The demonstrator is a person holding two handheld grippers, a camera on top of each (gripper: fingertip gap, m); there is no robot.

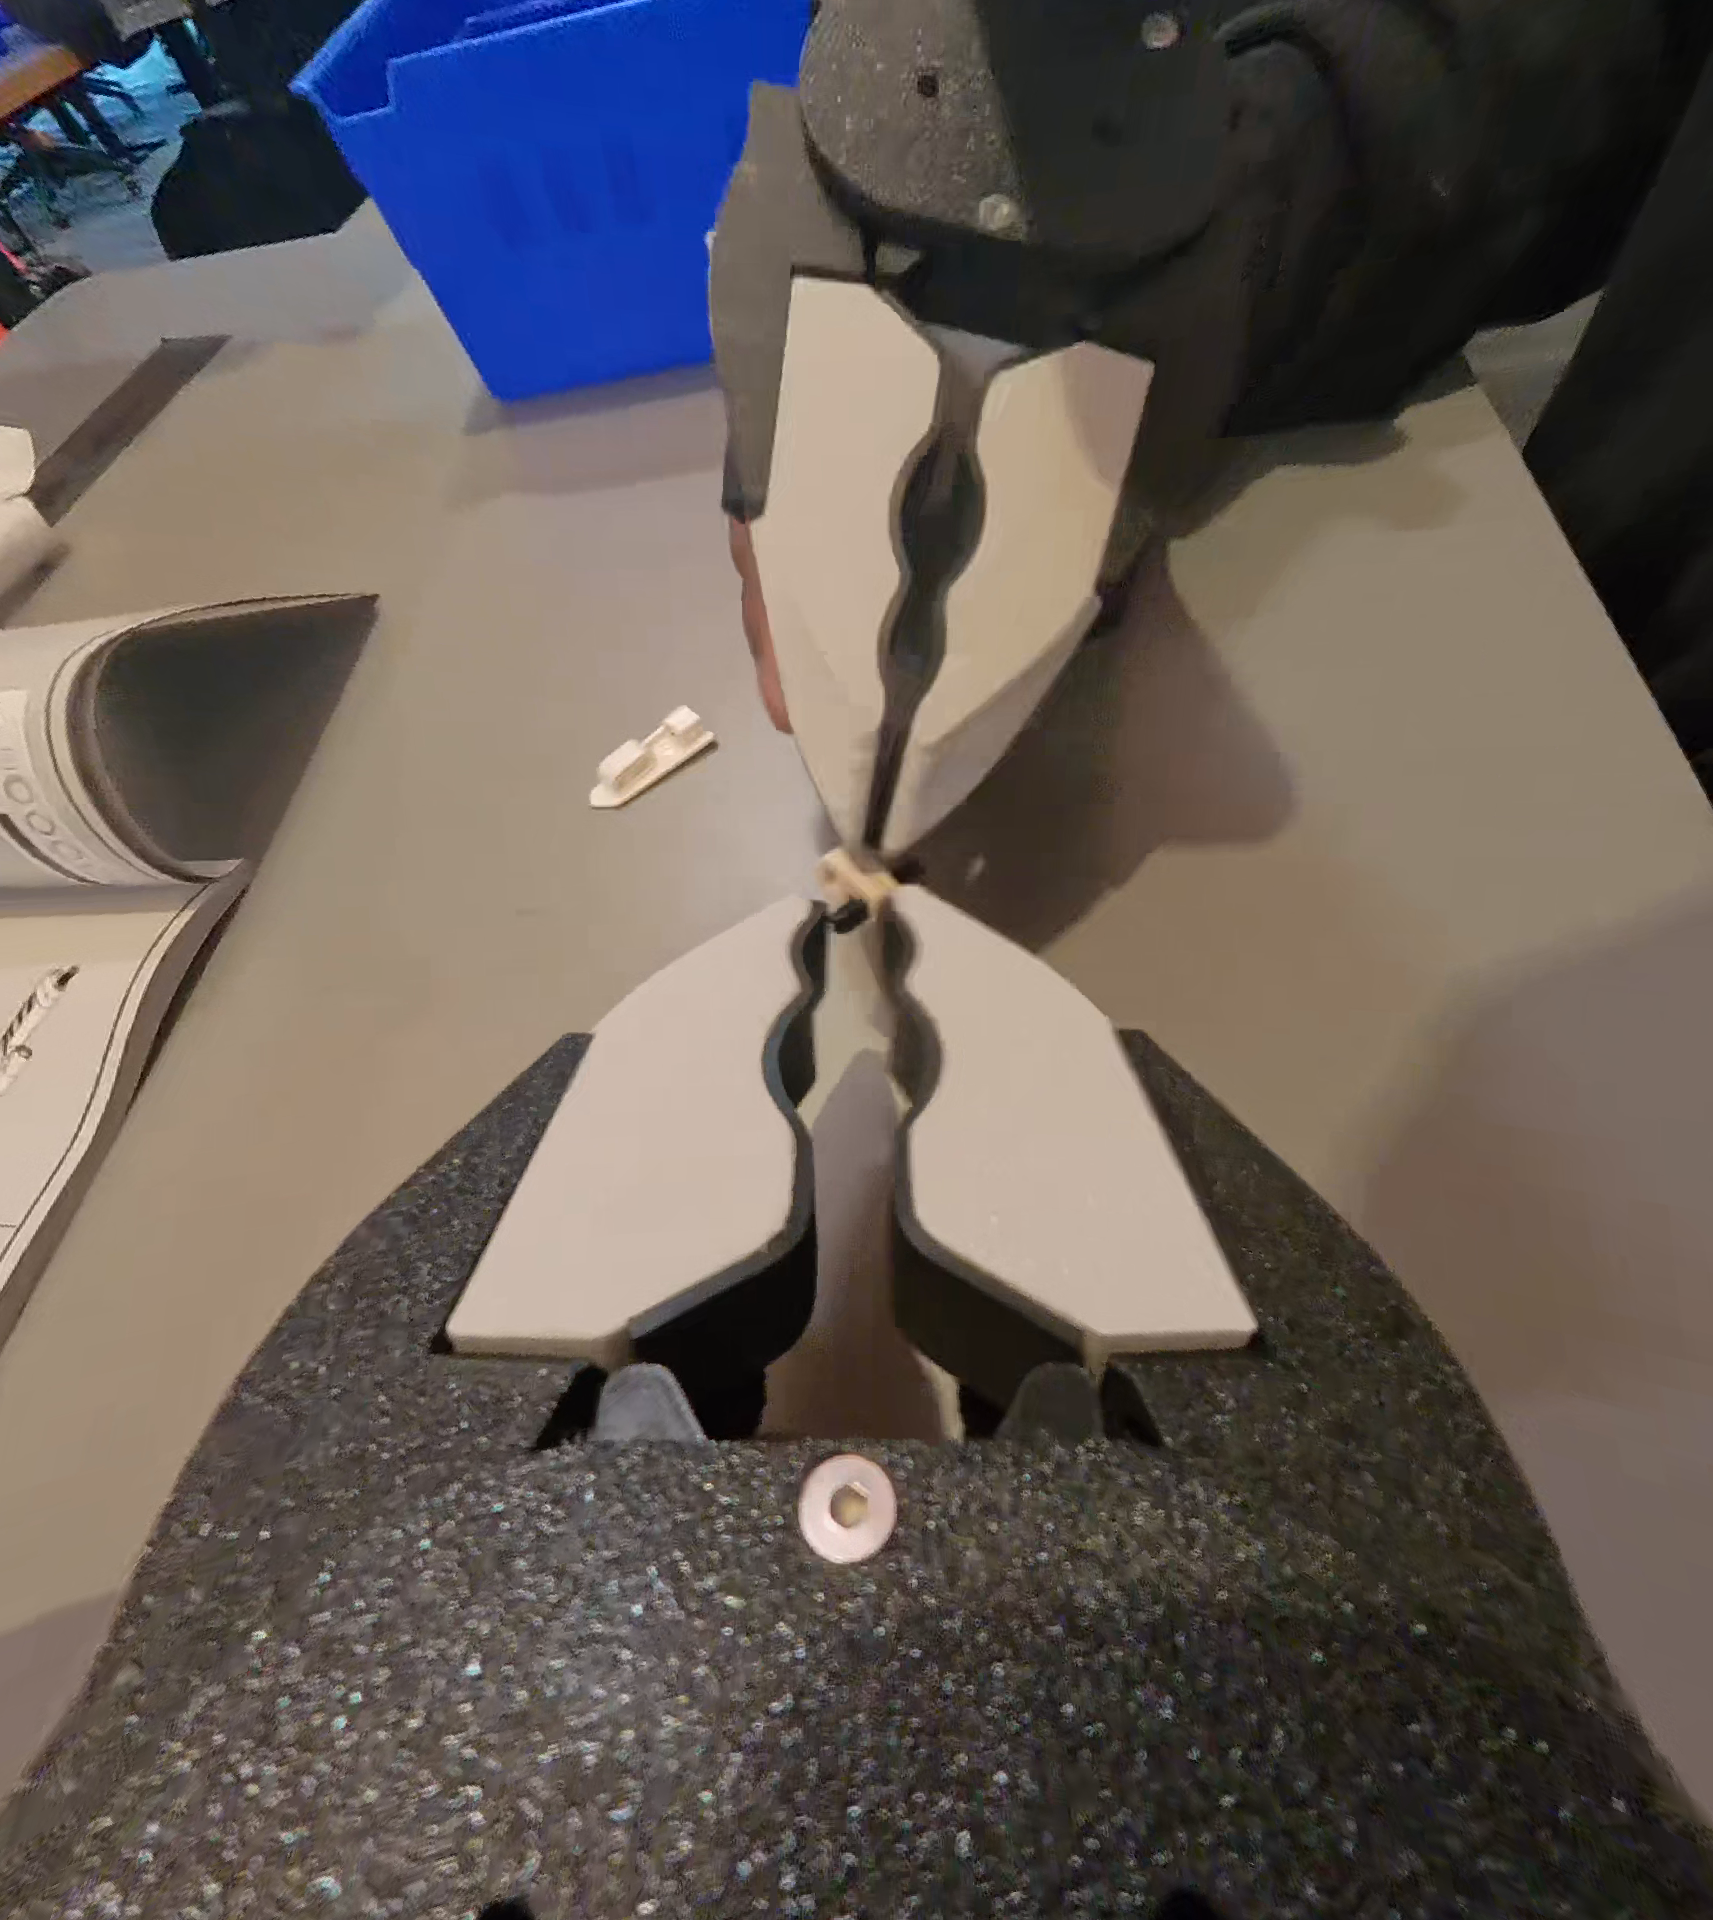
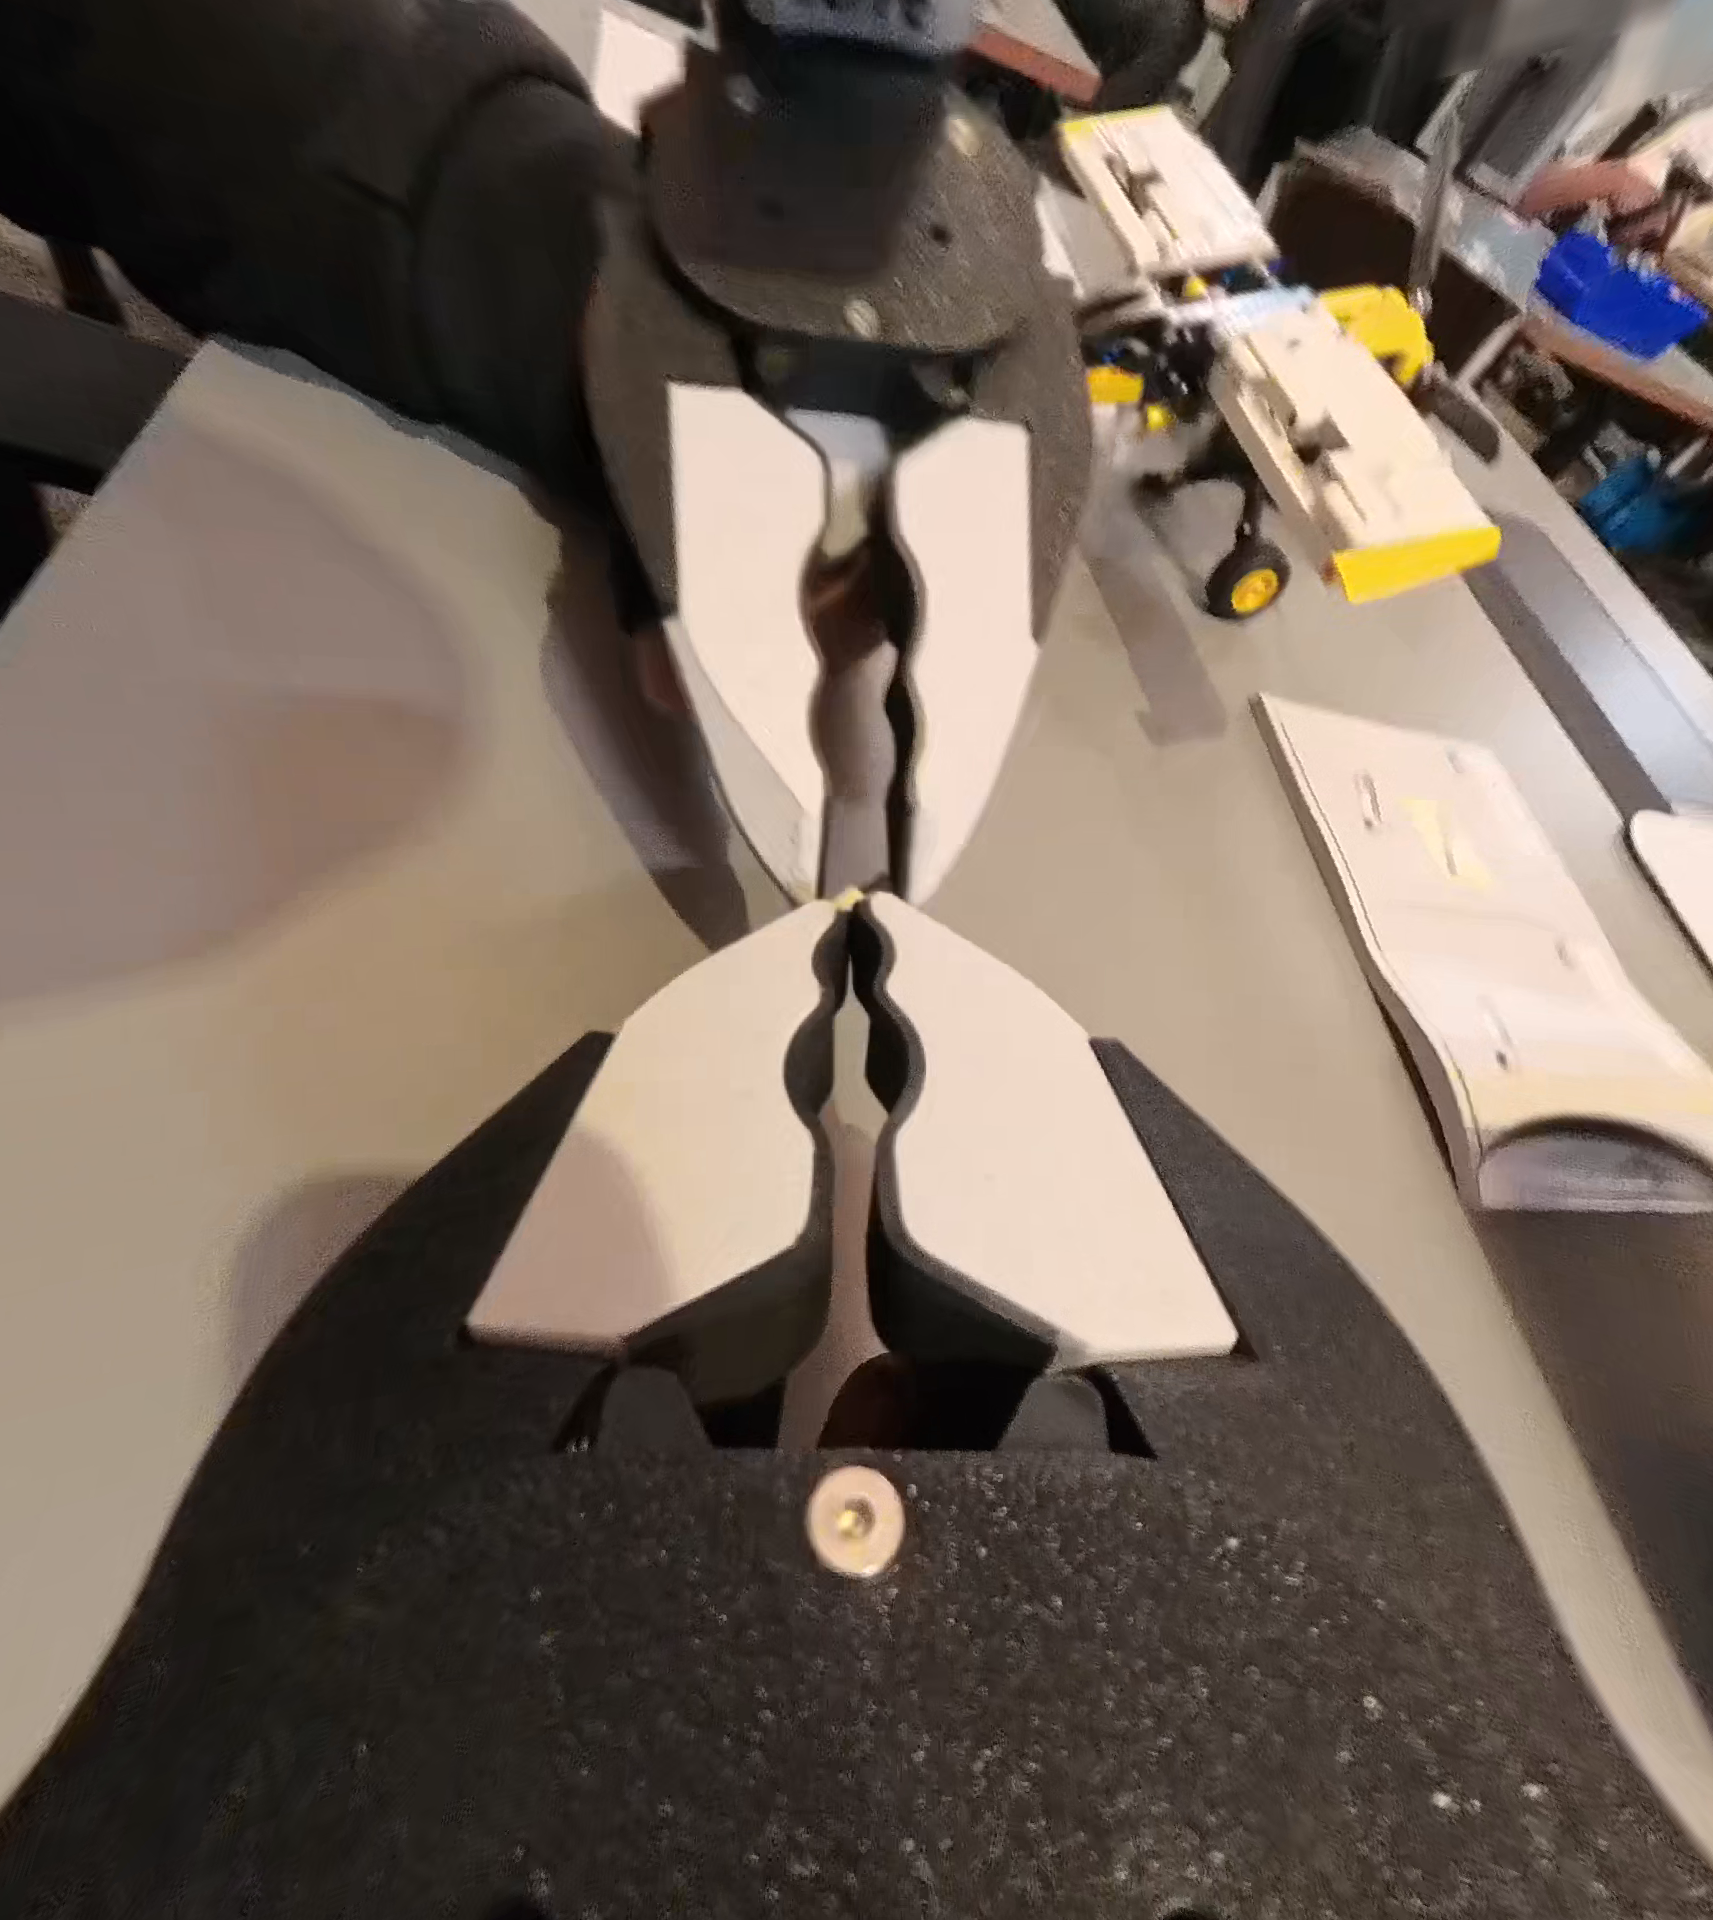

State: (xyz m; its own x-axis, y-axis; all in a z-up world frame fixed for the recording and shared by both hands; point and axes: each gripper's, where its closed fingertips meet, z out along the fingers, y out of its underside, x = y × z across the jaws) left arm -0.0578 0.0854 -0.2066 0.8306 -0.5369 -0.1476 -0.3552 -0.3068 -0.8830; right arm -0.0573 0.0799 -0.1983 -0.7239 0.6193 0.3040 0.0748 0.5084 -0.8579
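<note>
Because both grippers meet tip to tip above the grey desk [image 1: 436, 499], any slip here sends a very small part down onto a surface where it could skid or bounce away. Taking the blue bin [image 1: 561, 197] at the far side of the desk as the landmark, the open instruction booklet [image 1: 52, 748] lies well to the bin's left and nearer the camera, and a spare cream piece [image 1: 651, 771] rests on the desk in front of the bin, between the booklet and the grippers. Nearer than the bin and a little to its right, the right gripper [image 1: 878, 836] has its fingers pressed together on a small cream brick [image 1: 857, 876], gripped only at the very tips, so a slight twist could pop it free. The left gripper [image 1: 857, 914] stands just below it, its fingers narrowly apart around a tiny black part [image 1: 847, 916]; whether they press on it I cannot tell, and a misaligned push could knock either piece loose.
</note>
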